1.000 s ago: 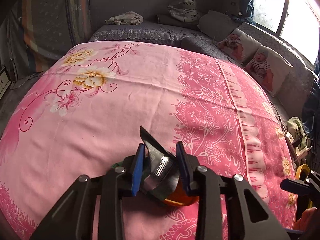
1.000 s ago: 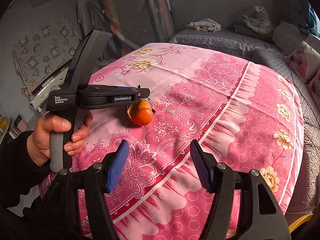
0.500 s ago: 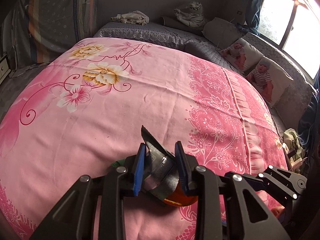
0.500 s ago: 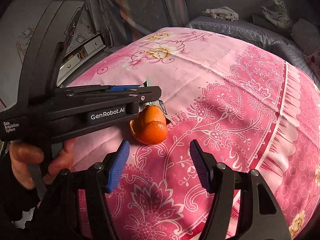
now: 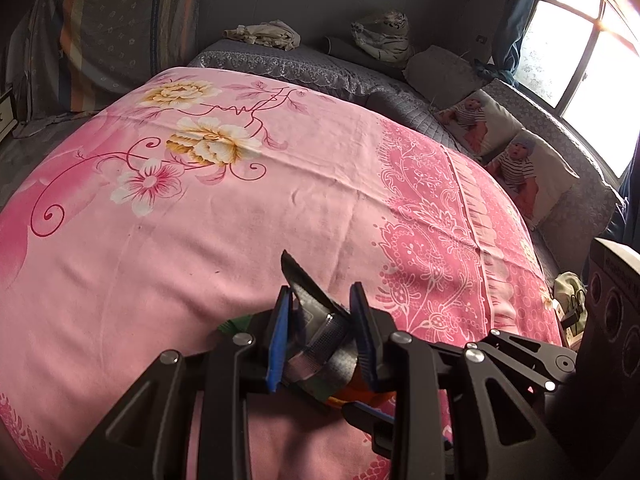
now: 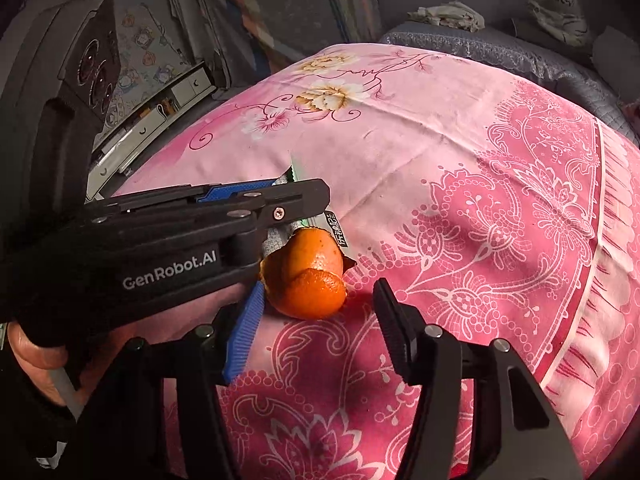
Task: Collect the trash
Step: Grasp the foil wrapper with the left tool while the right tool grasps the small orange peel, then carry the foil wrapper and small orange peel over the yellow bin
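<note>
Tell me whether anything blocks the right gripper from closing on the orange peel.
Nothing lies in the gap between the right gripper and the orange peel on the pink bedsheet. The left gripper, shut on a foil wrapper, crowds the peel's far-left side. The right jaws have just been closing, with nothing between them yet.

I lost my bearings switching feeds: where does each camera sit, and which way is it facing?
Left wrist: on the left tongs, looking down along them across the pink bedspread toward the window; its pads clamp a silver wrapper; the right tongs' frame shows at lower right.
Right wrist: on the right tongs, facing the orange peel, jaws open and just closing; the left tongs and a hand show at left.
Shared: bedspread, wrapper, peel, both tongs.
</note>
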A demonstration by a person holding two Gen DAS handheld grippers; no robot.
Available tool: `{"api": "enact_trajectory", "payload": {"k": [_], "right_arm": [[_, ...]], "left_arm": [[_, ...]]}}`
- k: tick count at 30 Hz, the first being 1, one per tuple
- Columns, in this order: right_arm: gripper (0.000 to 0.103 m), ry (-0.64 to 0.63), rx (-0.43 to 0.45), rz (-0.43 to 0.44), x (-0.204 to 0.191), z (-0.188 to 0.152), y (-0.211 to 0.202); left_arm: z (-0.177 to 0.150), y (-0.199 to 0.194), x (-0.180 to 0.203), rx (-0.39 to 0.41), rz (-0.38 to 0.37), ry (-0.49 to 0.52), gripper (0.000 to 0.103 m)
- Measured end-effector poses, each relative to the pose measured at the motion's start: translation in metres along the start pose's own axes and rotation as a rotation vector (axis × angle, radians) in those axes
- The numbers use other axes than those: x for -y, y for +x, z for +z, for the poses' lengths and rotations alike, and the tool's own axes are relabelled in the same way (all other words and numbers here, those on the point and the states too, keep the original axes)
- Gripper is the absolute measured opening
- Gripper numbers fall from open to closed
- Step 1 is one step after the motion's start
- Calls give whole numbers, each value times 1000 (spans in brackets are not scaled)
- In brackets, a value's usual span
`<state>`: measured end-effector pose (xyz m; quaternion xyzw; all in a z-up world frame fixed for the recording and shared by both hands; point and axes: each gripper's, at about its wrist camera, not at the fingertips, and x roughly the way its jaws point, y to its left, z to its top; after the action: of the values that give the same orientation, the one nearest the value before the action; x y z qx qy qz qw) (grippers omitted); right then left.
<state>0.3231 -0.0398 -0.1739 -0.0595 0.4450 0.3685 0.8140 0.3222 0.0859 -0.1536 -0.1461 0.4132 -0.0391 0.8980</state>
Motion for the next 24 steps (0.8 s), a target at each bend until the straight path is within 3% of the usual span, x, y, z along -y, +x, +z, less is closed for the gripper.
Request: {"api": "enact_trajectory", "payload": {"k": [11, 24], "right_arm": [[29, 9, -10, 43, -3, 4, 4], [26, 31, -23, 51, 2, -13, -20]], "left_arm": [[0, -1, -3, 4, -8, -21, 26], [1, -9, -1, 8, 28, -12, 24]]}}
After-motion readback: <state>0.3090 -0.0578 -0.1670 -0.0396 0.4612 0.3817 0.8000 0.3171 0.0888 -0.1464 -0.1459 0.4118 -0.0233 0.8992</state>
